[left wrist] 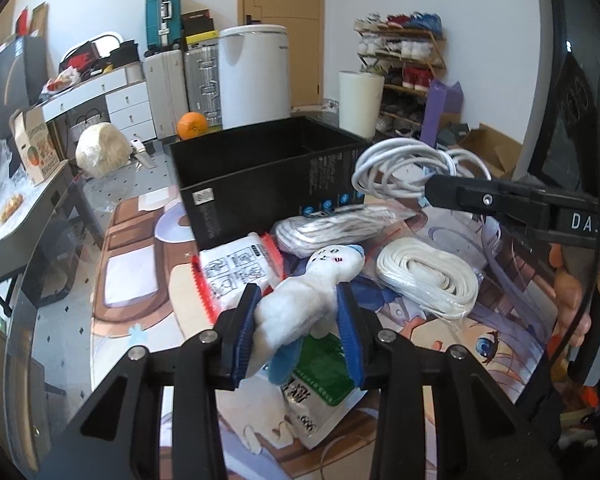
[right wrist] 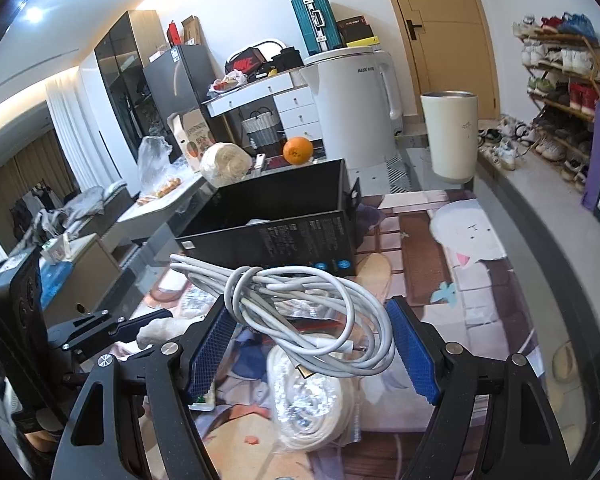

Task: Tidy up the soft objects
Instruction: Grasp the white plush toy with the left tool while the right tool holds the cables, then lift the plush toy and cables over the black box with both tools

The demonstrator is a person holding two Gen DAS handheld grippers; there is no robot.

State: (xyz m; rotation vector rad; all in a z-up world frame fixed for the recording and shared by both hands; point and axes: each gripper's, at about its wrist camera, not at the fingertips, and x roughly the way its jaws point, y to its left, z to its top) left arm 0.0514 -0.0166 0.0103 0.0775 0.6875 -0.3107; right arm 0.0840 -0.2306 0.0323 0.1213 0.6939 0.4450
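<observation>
Left wrist view: your left gripper (left wrist: pixel 298 312) is clamped on the plush toy (left wrist: pixel 300 300), blue pads pressed into both sides of its white body, head w/ blue ear pointing away from you, blue tail hanging down btwn the fingers. It sits above the printed mat (left wrist: pixel 440 332), over a green-and-white packet (left wrist: pixel 320 380). Just ahead lie a red-edged white packet (left wrist: pixel 236 272), a bagged white bundle (left wrist: pixel 328 228) and a bagged flat white cord coil (left wrist: pixel 428 280). The black box (left wrist: pixel 260 176) stands open-topped right behind them, near the mat's far edge; an orange (left wrist: pixel 192 125) sits beyond it.

Right wrist view: your right gripper (right wrist: pixel 312 344) has its jaws spread wide, yet the white cable bundle (right wrist: pixel 300 300) hangs in the gap, draped against the left pad (right wrist: pixel 210 354); can't tell exactly what pinches it. From the left wrist view the cable (left wrist: pixel 412 164) is up in the air beside the box's near-right corner, at the tip of that gripper (left wrist: pixel 432 192). Below it lies the bagged coil (right wrist: pixel 312 396). Black box (right wrist: pixel 284 220) is straight ahead, a bit of sth white showing inside. White tumbler (right wrist: pixel 452 136) and kettle (right wrist: pixel 348 100) stand behind.
</observation>
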